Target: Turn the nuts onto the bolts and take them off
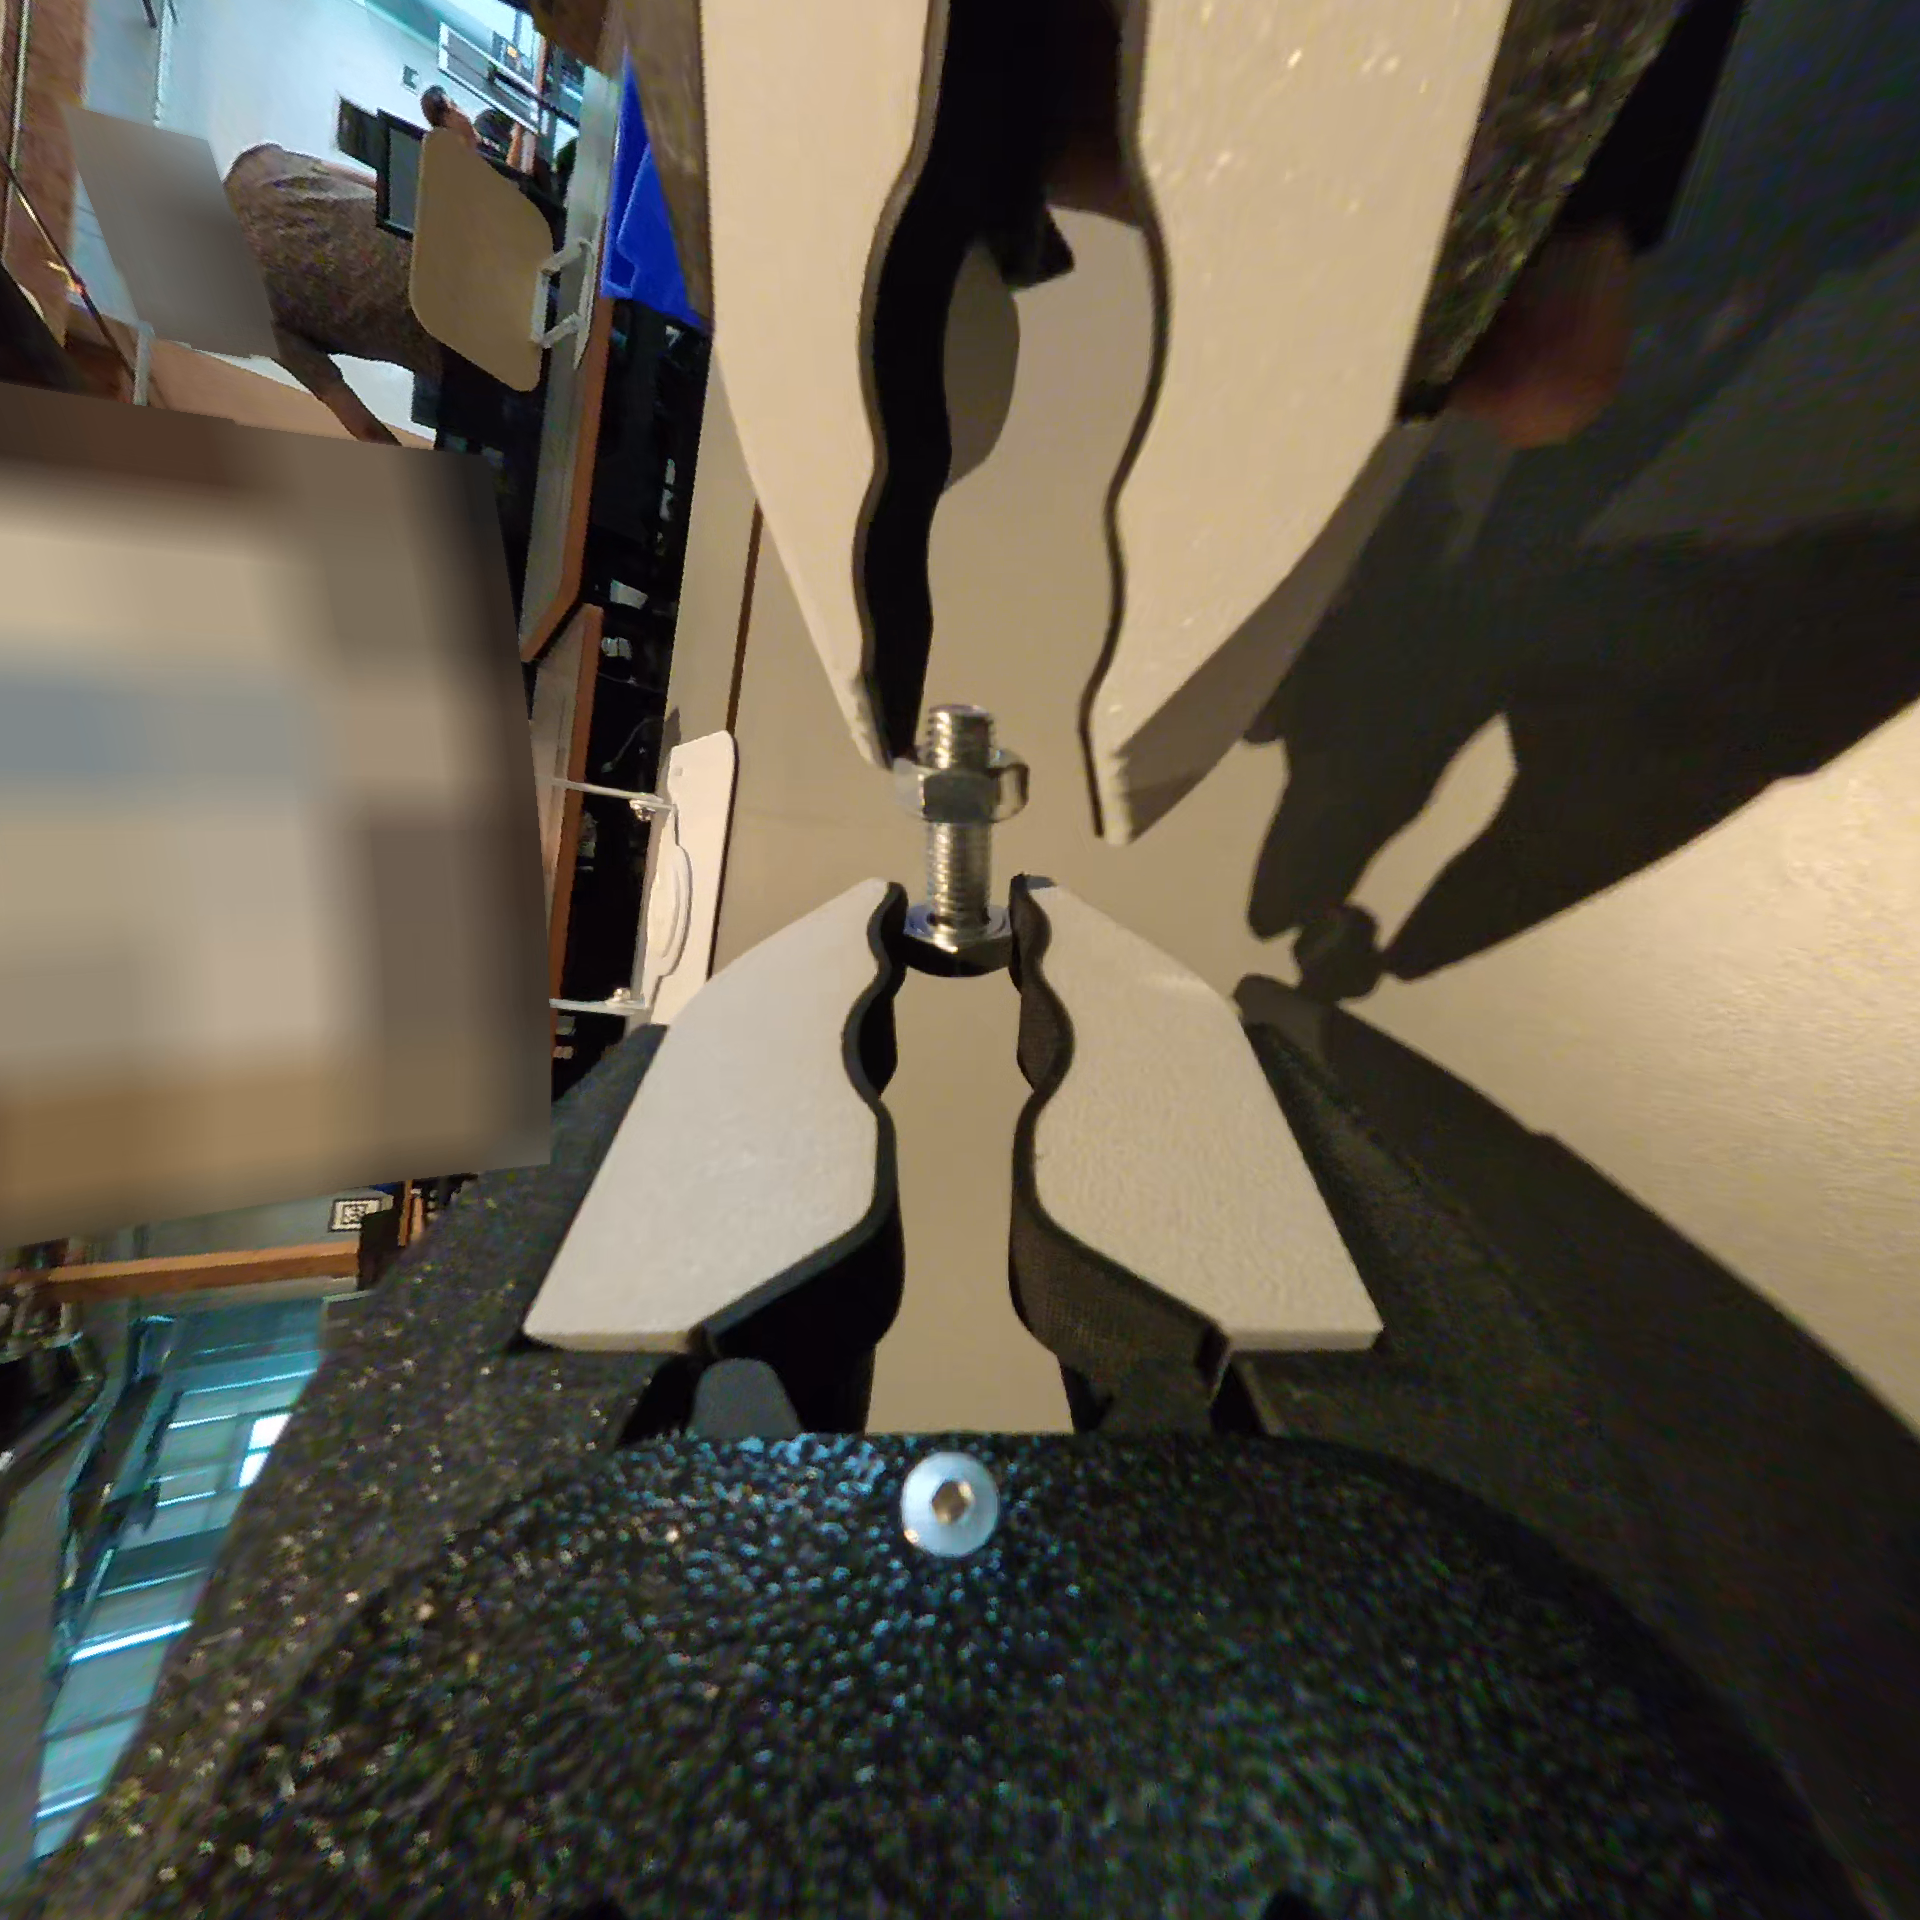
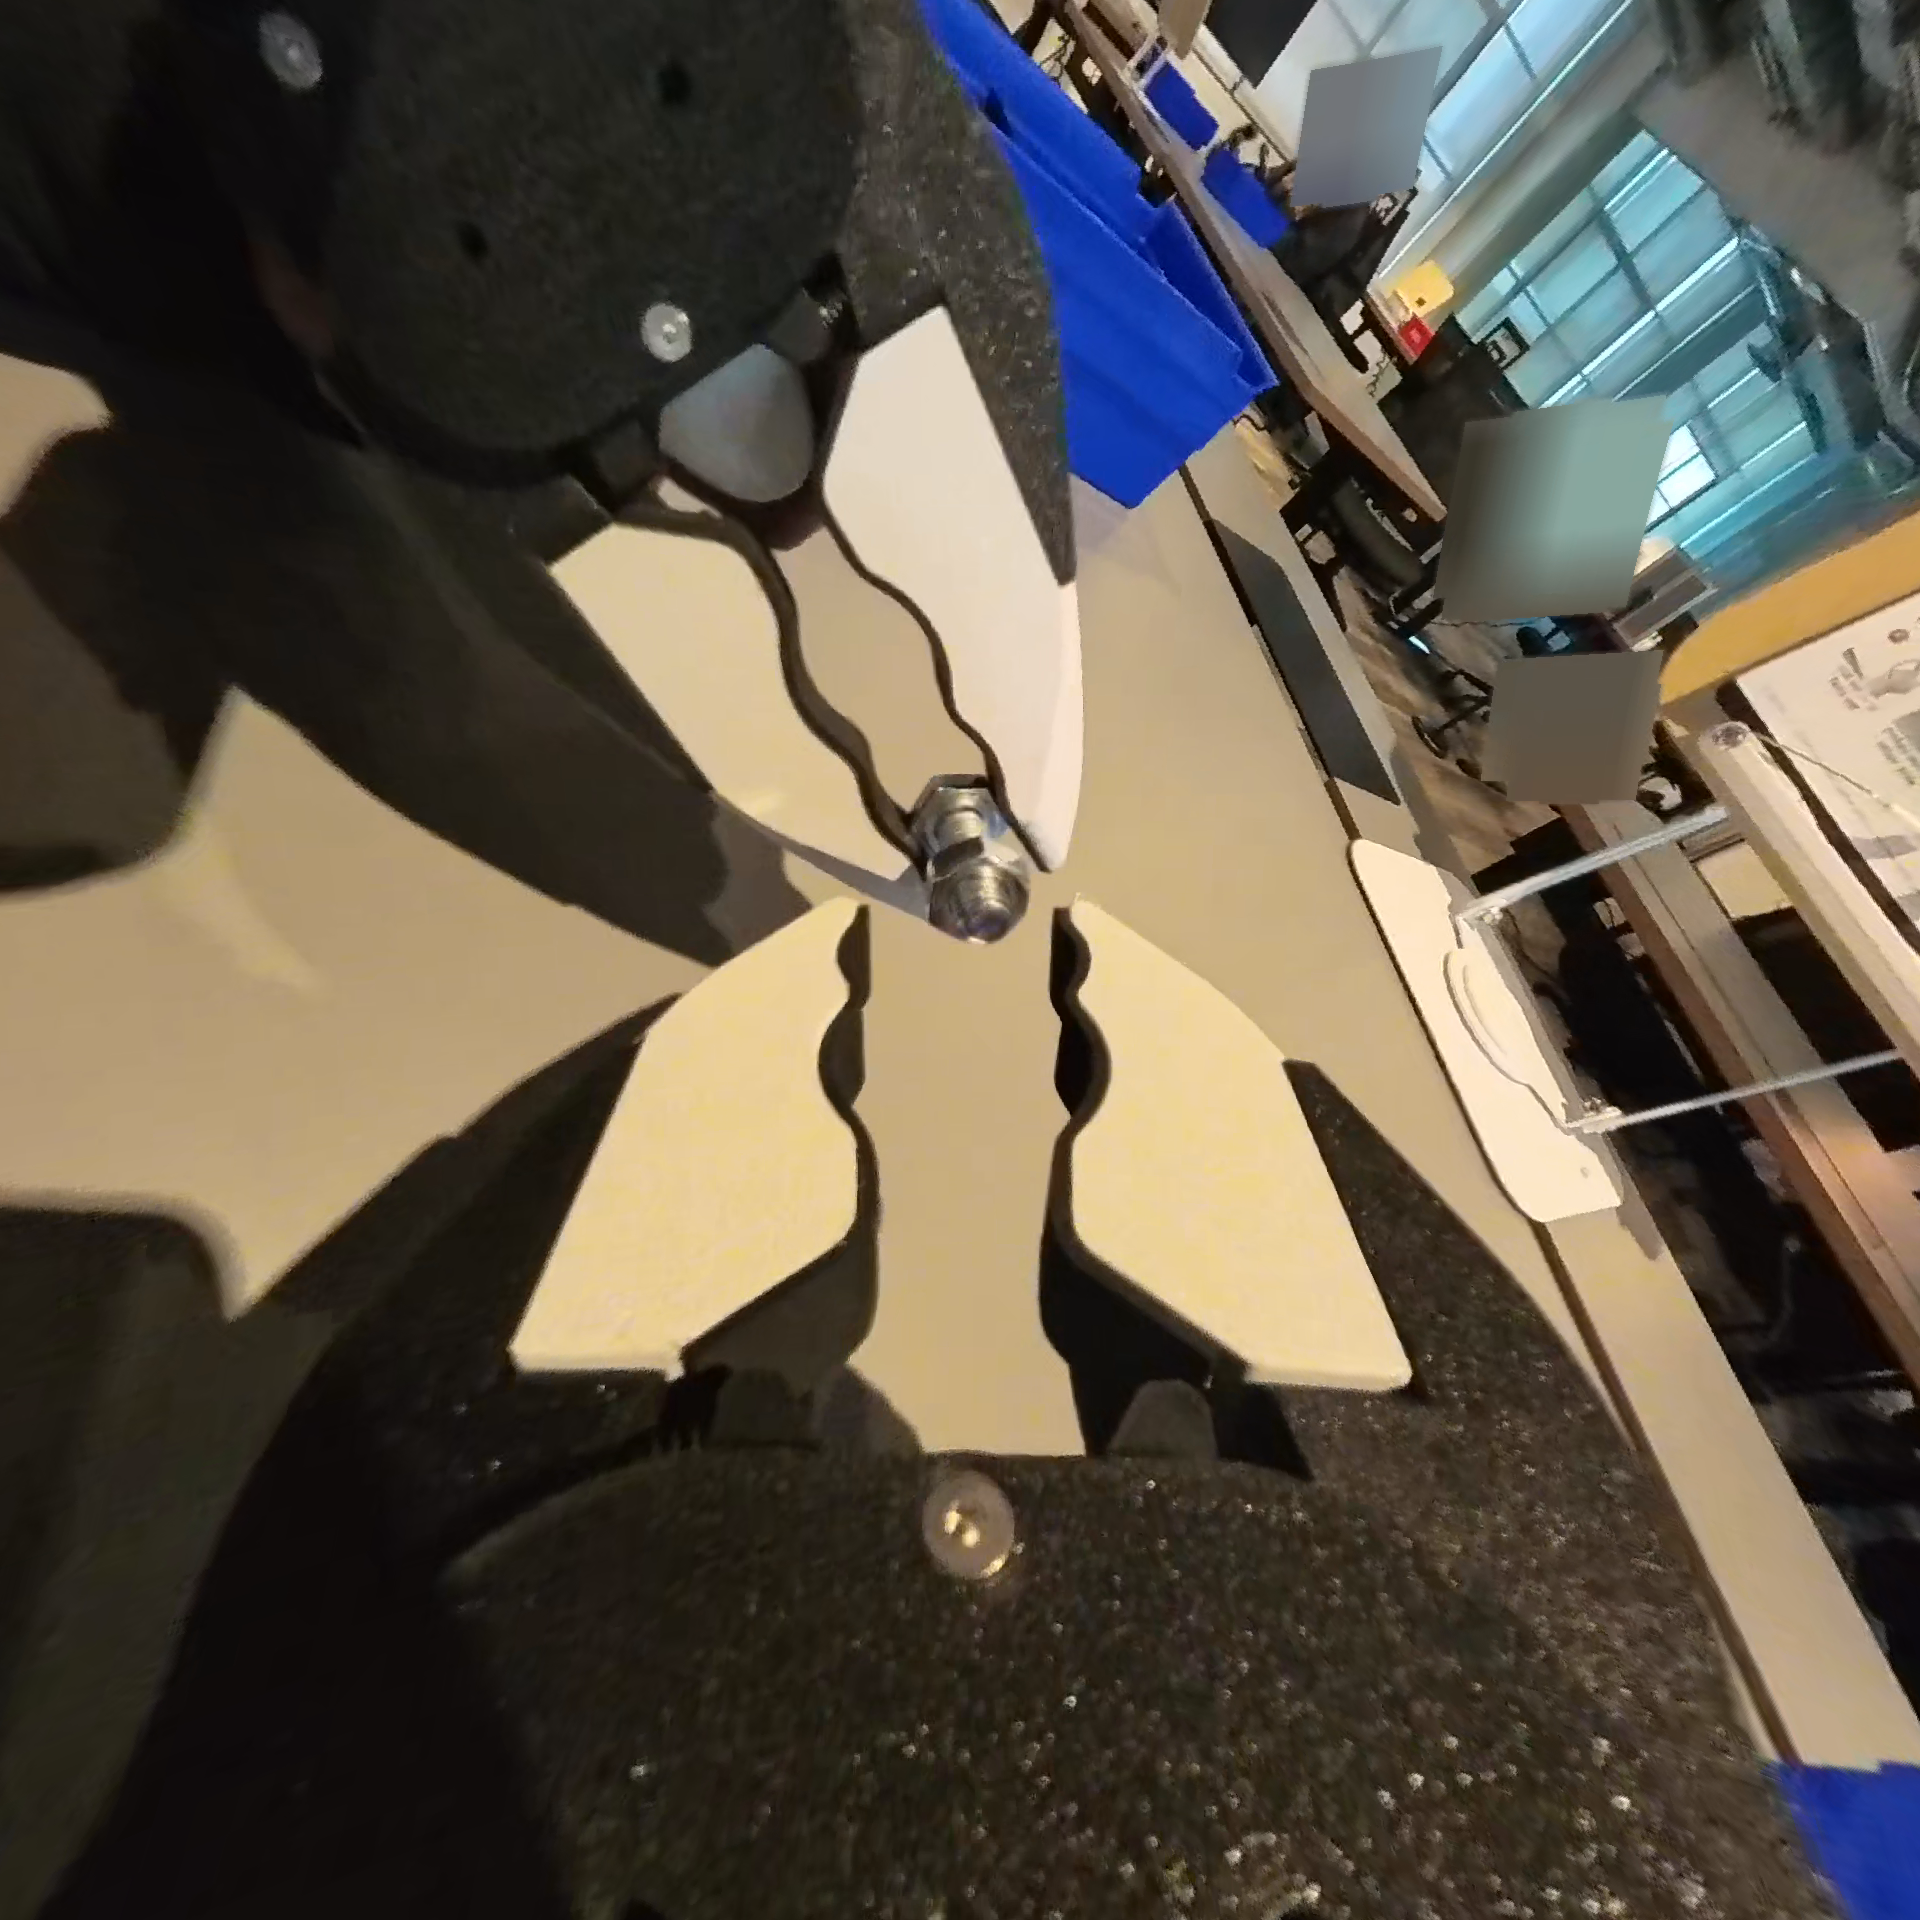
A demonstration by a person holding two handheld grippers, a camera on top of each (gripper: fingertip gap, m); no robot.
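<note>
Bolt (image 1: 956,831) head clenched in left claw (image 1: 954,914) tips, shank pointing forward. Nut (image 1: 961,781) near shank end, between released right claw (image 1: 992,769) tips. Advice: close squarely on flats, twist about shank axis.

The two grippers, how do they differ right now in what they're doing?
The left gripper has its jaws shut on the head of the bolt; the right gripper has its jaws open and holds nothing. The left gripper clamps the bolt at its base, while the right gripper sits around the nut near the threaded tip, one finger close to it. Both have the same white fingers with wavy black inner edges and point at each other.
</note>
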